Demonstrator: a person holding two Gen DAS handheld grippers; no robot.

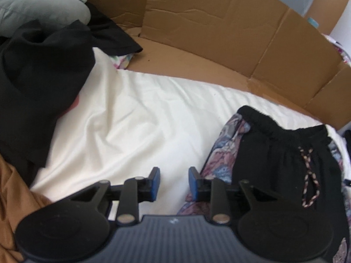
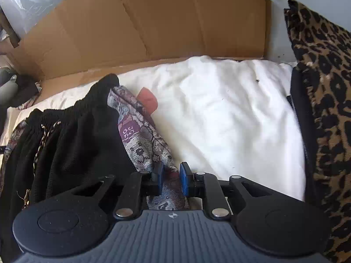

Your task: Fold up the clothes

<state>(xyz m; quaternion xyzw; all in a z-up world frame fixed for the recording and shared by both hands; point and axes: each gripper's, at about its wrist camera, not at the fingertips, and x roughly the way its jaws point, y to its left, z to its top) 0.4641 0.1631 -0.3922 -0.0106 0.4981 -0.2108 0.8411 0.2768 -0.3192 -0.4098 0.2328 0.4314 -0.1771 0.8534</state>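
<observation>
Left gripper (image 1: 174, 180): fingers spread, empty, over the white sheet (image 1: 140, 118).
Shorts (image 1: 269, 157): flat on sheet, just right of left gripper.
Right gripper (image 2: 171, 178): pinching shorts' patterned side panel (image 2: 140, 140).
Leopard cushion (image 2: 324, 92): at sheet's right edge.

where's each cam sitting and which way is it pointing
Left wrist: sits on the left gripper, looking forward over the white sheet toward the cardboard wall; its open blue-padded fingers show, with a black clothes pile at left.
Right wrist: sits on the right gripper, facing the same cardboard, with a leopard-print pillow at right; its fingers flank the patterned side panel.
Shared: the black drawstring shorts, sheet and cardboard.
</observation>
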